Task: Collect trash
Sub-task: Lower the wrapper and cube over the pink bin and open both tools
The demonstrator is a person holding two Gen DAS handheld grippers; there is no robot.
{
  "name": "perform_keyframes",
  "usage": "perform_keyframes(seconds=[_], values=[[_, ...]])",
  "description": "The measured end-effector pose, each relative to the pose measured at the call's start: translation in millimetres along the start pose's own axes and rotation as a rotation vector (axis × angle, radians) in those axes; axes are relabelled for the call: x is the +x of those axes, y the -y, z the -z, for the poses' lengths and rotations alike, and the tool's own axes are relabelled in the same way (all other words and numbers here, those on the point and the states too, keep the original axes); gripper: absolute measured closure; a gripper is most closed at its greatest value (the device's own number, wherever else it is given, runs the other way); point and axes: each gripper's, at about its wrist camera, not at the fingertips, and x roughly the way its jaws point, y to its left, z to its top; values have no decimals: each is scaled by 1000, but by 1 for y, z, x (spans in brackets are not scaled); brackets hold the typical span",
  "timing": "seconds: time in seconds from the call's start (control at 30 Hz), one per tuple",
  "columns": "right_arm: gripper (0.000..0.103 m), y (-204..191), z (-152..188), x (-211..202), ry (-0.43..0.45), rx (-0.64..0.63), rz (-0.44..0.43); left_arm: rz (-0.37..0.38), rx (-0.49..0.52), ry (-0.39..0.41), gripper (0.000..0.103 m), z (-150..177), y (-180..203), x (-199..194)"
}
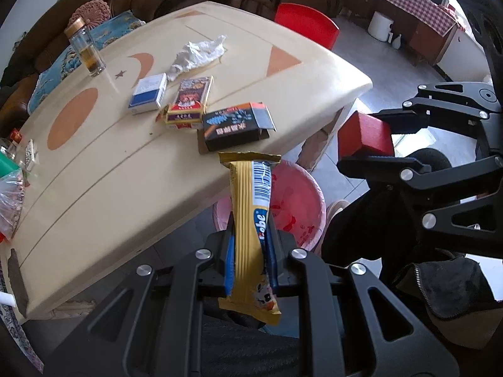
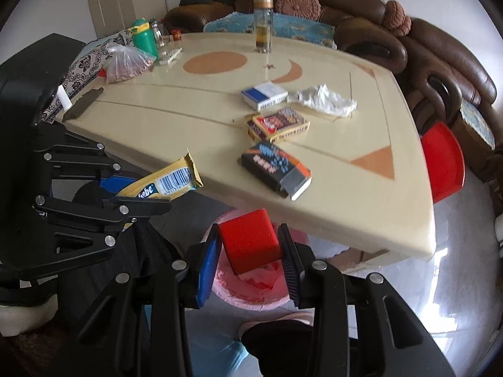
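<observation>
My left gripper [image 1: 251, 235] is shut on a yellow snack wrapper [image 1: 251, 220], held upright over a pink-lined trash bin [image 1: 298, 207] beside the table; the wrapper also shows in the right wrist view [image 2: 163, 183]. My right gripper [image 2: 248, 235] is shut on a red box [image 2: 248, 242] above the same bin [image 2: 251, 289]; the box also shows in the left wrist view [image 1: 366, 135]. On the cream table [image 1: 110, 172] lie a black carton [image 1: 235, 122], a red-purple pack [image 1: 188, 102], a blue-white pack [image 1: 147, 94] and a crumpled tissue [image 1: 198, 53].
A glass jar [image 1: 85, 47] stands at the table's far side. A green bottle [image 2: 144, 36] and a plastic bag [image 2: 125, 64] sit at the far left corner. A red stool [image 2: 443, 160] stands by the table. Brown sofas [image 2: 440, 62] surround it.
</observation>
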Motion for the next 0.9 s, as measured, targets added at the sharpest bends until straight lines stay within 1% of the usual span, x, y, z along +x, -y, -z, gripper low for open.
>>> perform_keyframes(seconds=[0.07,0.13,0.23,0.37,0.47,0.77,0.9], values=[[67,1,4,7,-11,8,1,-2,3,-6,86,2,2,8],[67,3,10,16,-26,21,-3,17,2,-21,86,4,4,20],[67,6,19,31,-49,44,-5,7,12,-35,86,8,10,36],[67,9,31,52,-79,74,-6,40,11,-63,86,14,17,61],[67,12,40,67,-99,89,1,69,-5,-100,86,20,20,82],[66,29,60,119,-174,175,-39,100,-56,-165,86,27,17,130],[66,35,66,143,-203,197,-46,112,-82,-218,86,31,15,160]])
